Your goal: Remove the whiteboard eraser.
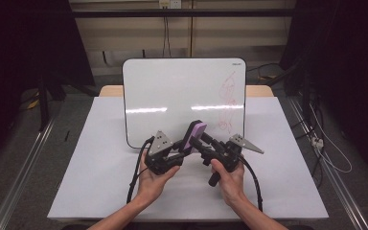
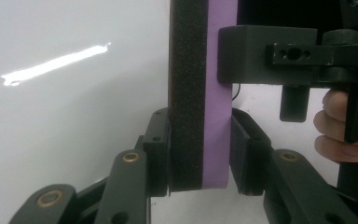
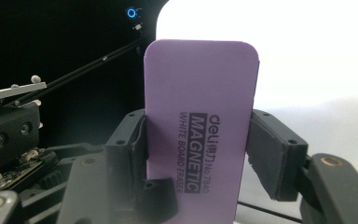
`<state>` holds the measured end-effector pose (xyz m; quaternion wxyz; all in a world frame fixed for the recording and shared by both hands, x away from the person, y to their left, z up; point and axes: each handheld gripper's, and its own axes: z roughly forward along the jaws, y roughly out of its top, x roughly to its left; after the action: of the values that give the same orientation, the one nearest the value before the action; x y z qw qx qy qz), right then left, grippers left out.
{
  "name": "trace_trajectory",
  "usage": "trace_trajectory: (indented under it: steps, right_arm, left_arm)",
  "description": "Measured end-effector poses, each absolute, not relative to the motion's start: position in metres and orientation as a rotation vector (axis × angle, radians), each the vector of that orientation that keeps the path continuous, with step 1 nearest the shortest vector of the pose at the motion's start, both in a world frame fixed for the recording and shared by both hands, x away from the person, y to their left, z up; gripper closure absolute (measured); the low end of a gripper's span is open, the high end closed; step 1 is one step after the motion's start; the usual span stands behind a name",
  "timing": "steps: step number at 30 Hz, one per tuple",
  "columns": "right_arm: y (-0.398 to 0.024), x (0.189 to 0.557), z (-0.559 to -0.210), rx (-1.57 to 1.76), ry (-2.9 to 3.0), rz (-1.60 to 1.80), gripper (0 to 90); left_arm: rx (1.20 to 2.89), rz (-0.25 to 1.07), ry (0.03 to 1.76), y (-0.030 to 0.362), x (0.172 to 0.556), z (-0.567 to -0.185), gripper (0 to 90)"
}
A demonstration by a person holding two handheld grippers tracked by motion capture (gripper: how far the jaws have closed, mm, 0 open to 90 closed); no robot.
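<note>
A dim room with dark frames and trailing cables surrounds a worktop [image 1: 100, 182] covered in a pale sheet. A whiteboard [image 1: 172, 96] stands propped near the far edge of the worktop, at its middle, with red scribbles [image 1: 227, 103] down its right side.

In front of the whiteboard, above the middle of the worktop, a purple whiteboard eraser [image 1: 194, 135] with a black felt face is held clear of the surface between the two tools. The left hand-held gripper [image 2: 200, 151] clamps its lower end across the thickness, one pad on the black felt and the other on the purple back. The right hand-held gripper [image 3: 198, 154] is closed on the same eraser across its width, its pads against the two long edges; the printed purple face reads "MAGNETIC WHITE BOARD ERASER" in the right gripper view. Both pairs of jaws stand narrow, pressed on the eraser. The person's hands meet just behind it, near the worktop's near edge.
</note>
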<state>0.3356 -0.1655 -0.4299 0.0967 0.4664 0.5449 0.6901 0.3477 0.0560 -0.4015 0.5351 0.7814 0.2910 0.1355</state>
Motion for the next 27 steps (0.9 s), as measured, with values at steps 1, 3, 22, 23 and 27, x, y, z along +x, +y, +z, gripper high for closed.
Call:
trace_trajectory:
  steps: [1,3,22,23,27]
  right_arm:
    - [-0.165,0.335,-0.430,1.377,1.613,2.040,40.9]
    - [-0.165,0.335,-0.430,1.371,1.615,2.033,40.9]
    - [-0.181,0.334,-0.423,1.323,1.633,1.913,41.1]
    - [-0.182,0.334,-0.423,1.323,1.636,1.895,41.1]
    - [-0.189,0.335,-0.423,1.313,1.636,1.842,41.1]
  left_arm:
    - [1.857,0.310,0.698,0.056,0.348,-0.402,63.3]
    - [1.859,0.310,0.697,0.056,0.348,-0.403,63.1]
    - [1.895,0.347,0.753,0.067,0.354,-0.405,15.0]
    - [1.901,0.352,0.756,0.069,0.354,-0.405,13.0]
    - [1.907,0.372,0.760,0.074,0.354,-0.404,9.5]
